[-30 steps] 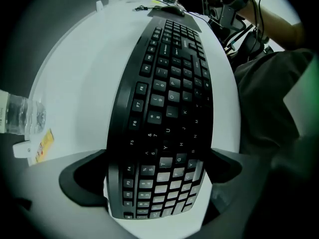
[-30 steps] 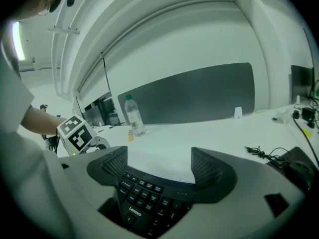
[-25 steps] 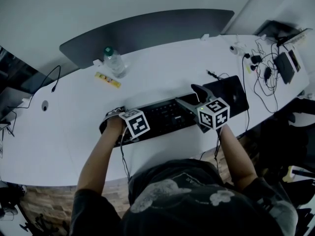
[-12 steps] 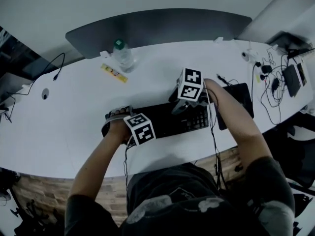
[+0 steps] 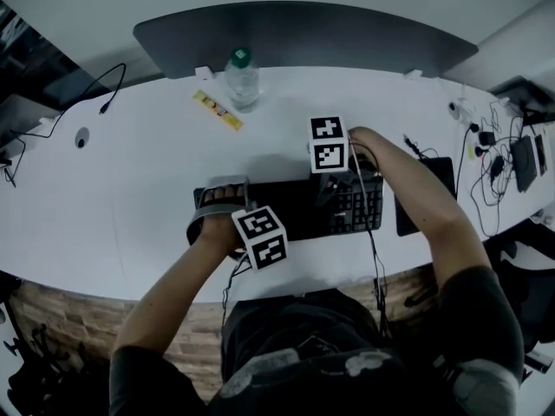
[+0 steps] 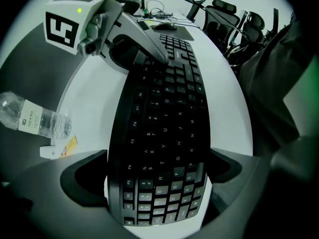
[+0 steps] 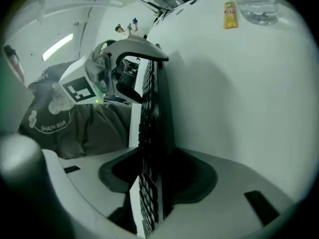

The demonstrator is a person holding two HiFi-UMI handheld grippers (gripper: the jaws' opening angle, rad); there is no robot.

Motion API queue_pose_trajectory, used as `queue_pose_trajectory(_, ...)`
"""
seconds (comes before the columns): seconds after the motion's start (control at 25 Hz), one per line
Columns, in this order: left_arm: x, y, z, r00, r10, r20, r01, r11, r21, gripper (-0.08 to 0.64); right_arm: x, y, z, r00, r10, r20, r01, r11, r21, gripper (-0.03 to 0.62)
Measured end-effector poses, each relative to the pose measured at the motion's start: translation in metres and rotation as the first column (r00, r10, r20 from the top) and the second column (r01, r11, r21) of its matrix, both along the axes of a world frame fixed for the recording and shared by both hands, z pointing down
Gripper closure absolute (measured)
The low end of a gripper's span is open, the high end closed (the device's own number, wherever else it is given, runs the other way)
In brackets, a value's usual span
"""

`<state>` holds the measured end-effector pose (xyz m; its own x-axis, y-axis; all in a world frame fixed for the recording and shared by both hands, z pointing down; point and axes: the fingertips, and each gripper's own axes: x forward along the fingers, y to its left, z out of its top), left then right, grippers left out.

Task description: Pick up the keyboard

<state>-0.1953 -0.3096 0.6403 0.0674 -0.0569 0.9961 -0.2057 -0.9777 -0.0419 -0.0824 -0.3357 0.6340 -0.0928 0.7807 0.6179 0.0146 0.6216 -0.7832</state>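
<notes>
White letters are readable on the keyboard (image 6: 167, 118): R, T, Y, G, H. The person's shirt (image 7: 52, 123) carries the words SHADOW BEAR. The bottle (image 6: 30, 119) label is too small to read. The keyboard lies on the white table (image 5: 130, 172). The left gripper (image 6: 159, 171) points straight down, jaws closed on both long edges at the left end. The right gripper (image 7: 152, 176) slants downward. Its jaws have just been closing with the keyboard edge-on between them, and a pale sliver shows beside one pad, so they are not clamped.
</notes>
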Motion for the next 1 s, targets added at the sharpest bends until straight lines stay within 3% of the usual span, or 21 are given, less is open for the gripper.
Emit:
queue_pose_trajectory(0.16, 0.001, 0.0, -0.002, 1.0, 0.002, -0.009, -0.002, 0.999, 0.033, -0.029, -0.015, 0.026, 0.0, 1.0, 0.024, 0.012, -0.022, 0.988, -0.151, 0.453)
queue_pose_trajectory(0.28, 0.001, 0.003, -0.003, 1.0, 0.006, -0.007, -0.006, 0.999, 0.049, -0.028, -0.016, 0.034, -0.001, 0.999, 0.031, -0.009, -0.032, 0.977, -0.21, 0.483)
queue_pose_trajectory(0.56, 0.002, 0.011, -0.016, 0.998, -0.008, -0.069, 0.02, 0.986, 0.164, -0.028, -0.01, 0.046, -0.008, 0.996, 0.094, 0.004, -0.091, 0.976, -0.198, 0.515)
queue_pose_trajectory(0.68, 0.007, 0.013, -0.03, 0.987, -0.082, -0.136, 0.105, 0.979, 0.177, -0.028, -0.007, 0.054, -0.015, 0.991, 0.131, 0.036, -0.122, 0.974, -0.191, 0.525)
queue_pose_trajectory(0.84, 0.006, 0.009, -0.07, 0.956, -0.189, -0.225, 0.241, 0.942, 0.234, -0.028, -0.006, 0.056, -0.03, 0.97, 0.225, 0.092, -0.208, 0.963, -0.17, 0.528)
queue_pose_trajectory(1.0, -0.002, 0.012, -0.114, 0.888, -0.308, -0.343, 0.411, 0.866, 0.286, -0.028, 0.003, 0.052, -0.046, 0.928, 0.337, 0.156, -0.317, 0.938, -0.143, 0.528)
